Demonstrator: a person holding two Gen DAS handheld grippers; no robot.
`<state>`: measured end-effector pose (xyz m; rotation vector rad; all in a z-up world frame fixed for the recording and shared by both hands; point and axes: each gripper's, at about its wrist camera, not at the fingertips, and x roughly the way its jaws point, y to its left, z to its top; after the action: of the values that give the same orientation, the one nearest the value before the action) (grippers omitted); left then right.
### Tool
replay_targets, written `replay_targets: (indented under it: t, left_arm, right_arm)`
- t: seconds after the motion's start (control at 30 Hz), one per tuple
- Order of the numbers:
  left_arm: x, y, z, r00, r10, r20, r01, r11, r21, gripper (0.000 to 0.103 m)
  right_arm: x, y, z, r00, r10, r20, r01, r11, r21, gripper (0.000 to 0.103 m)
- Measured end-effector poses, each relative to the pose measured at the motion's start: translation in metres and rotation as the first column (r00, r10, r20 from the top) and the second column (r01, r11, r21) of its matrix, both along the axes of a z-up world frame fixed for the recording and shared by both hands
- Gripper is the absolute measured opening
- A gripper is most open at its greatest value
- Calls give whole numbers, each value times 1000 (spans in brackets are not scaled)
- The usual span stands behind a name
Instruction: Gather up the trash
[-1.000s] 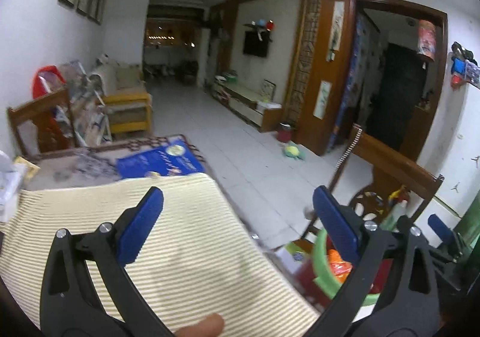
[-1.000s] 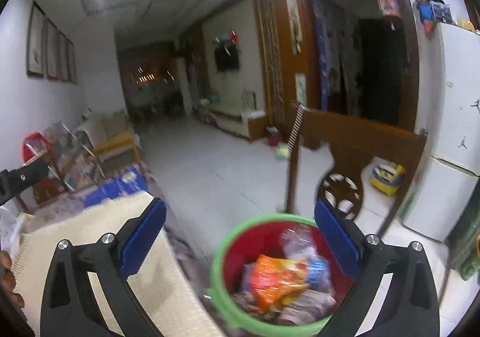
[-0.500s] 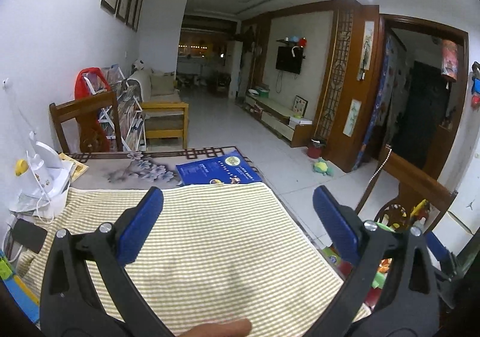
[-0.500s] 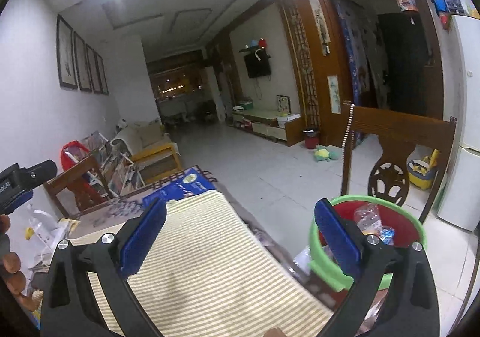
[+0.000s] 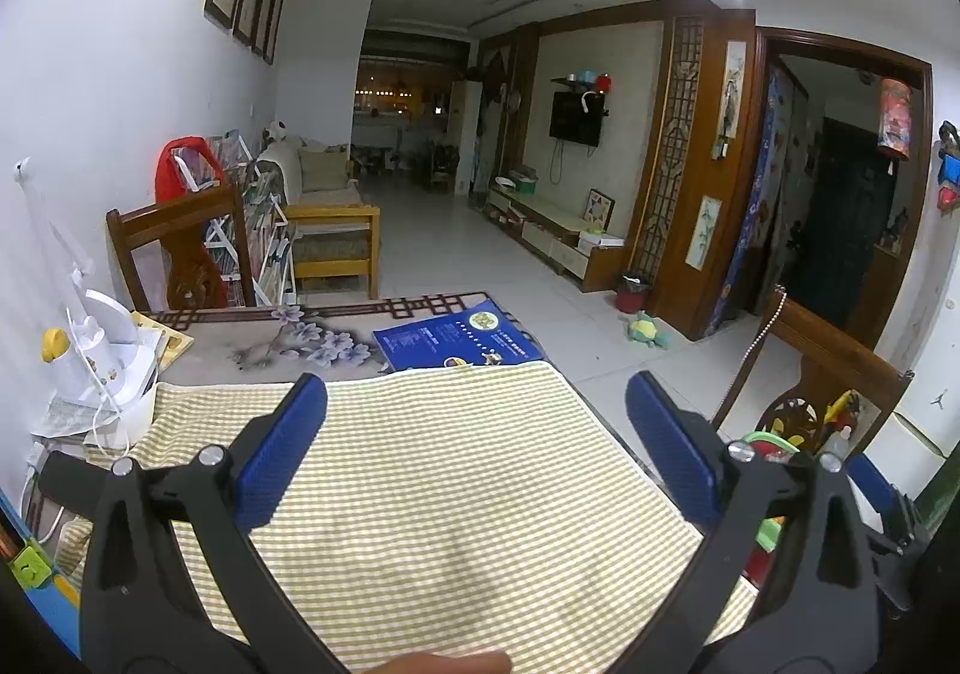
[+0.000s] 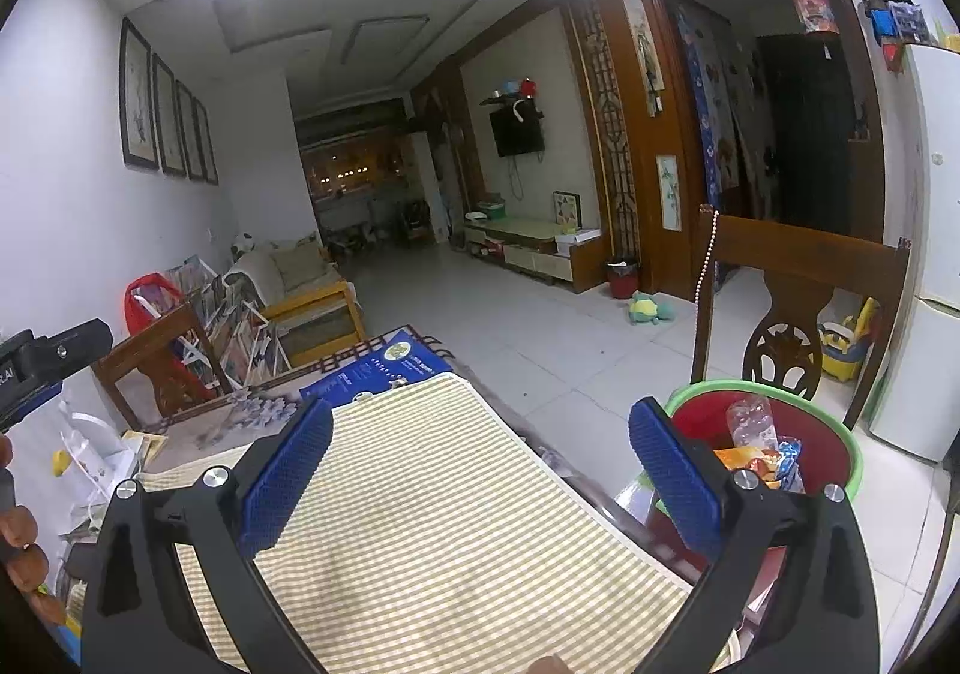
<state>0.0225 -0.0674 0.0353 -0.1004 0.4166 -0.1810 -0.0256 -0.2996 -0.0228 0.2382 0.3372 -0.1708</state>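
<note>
Several wrappers (image 6: 759,455) are seen piled inside the red, green-rimmed bin (image 6: 843,449) at four o'clock in the right wrist view, just off the striped cloth (image 6: 432,530). Both the right gripper (image 6: 480,479) and left gripper (image 5: 477,449) are held spread apart, empty, above that cloth.

Left gripper (image 5: 477,422): black moulded plastic frame with triangular cut-outs, two fingers faced with blue dimple-textured pads (image 5: 279,449), silver round-head screws at each finger pivot. Right gripper (image 6: 480,449): identical black frame, blue textured pads (image 6: 285,470), silver screws. Seen from the right wrist, the left unit's black housing carries white lettering.
</note>
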Motion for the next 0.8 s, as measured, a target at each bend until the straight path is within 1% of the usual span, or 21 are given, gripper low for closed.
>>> replay_targets:
  t: [0.4, 0.8]
  left_arm:
    - [-2, 9, -1, 1000, -15, -5, 15, 1000, -9, 98]
    - [0, 16, 0, 1000, -3, -14, 3, 1000, -16, 98]
  right_arm:
    - [-1, 8, 3, 1000, 9, -11, -9, 1000, -23, 96]
    - [6, 11, 2, 998, 41, -36, -43, 998, -37, 96]
